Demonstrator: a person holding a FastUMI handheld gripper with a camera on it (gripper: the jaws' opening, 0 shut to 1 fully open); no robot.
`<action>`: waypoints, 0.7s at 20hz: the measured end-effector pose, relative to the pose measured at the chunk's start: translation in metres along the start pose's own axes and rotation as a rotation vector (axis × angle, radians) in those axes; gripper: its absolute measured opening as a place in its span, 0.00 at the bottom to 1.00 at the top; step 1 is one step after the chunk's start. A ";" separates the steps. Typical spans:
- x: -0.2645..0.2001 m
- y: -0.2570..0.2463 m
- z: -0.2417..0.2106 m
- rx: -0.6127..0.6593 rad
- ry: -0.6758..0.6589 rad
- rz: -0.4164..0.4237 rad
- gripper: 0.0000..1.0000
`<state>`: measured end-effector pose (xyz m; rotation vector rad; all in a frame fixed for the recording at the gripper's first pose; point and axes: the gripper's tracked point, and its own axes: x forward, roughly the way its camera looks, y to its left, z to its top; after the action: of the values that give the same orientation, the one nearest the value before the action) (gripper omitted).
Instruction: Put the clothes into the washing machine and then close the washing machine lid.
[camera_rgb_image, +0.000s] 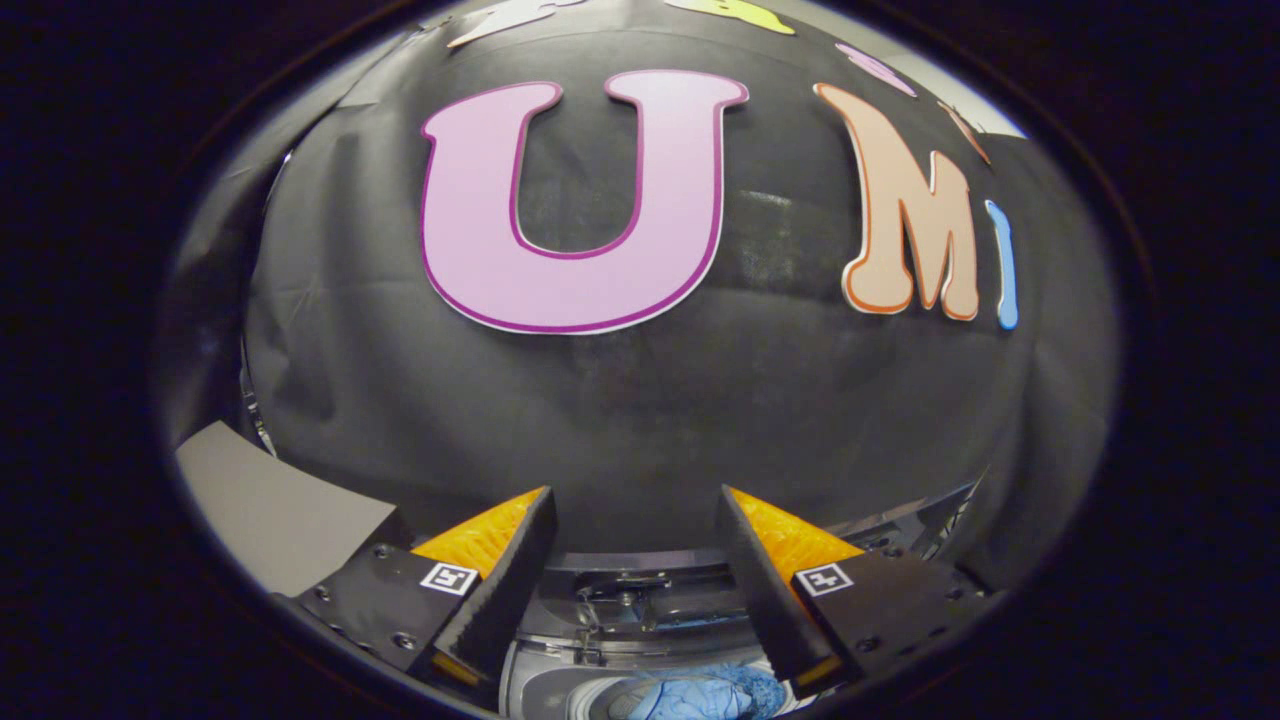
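Observation:
My gripper (636, 500) is open, its two orange-and-black fingers (497, 560) spread wide with nothing between them. It is held high above the washing machine (625, 610), facing the black booth wall. Below and between the fingers I see the machine's grey top and its round tub opening. Blue clothes (700, 692) lie inside the tub, partly cut off from sight. The lid's rear hinge area (620, 585) sits just beyond the tub; whether the lid stands up or lies down I cannot tell.
The black cloth wall (640, 400) rises right behind the machine. A grey flat panel (270, 510) lies to the left of the left finger. Metal frame parts (940, 520) show past the right finger.

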<state>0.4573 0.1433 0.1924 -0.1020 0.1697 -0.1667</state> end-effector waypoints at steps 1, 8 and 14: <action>-0.005 0.000 0.000 0.000 -0.006 0.002 0.99; -0.041 -0.002 -0.012 -0.010 -0.013 0.001 0.99; -0.081 -0.004 -0.034 -0.012 0.009 0.004 0.99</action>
<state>0.3724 0.1503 0.1728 -0.1131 0.1801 -0.1626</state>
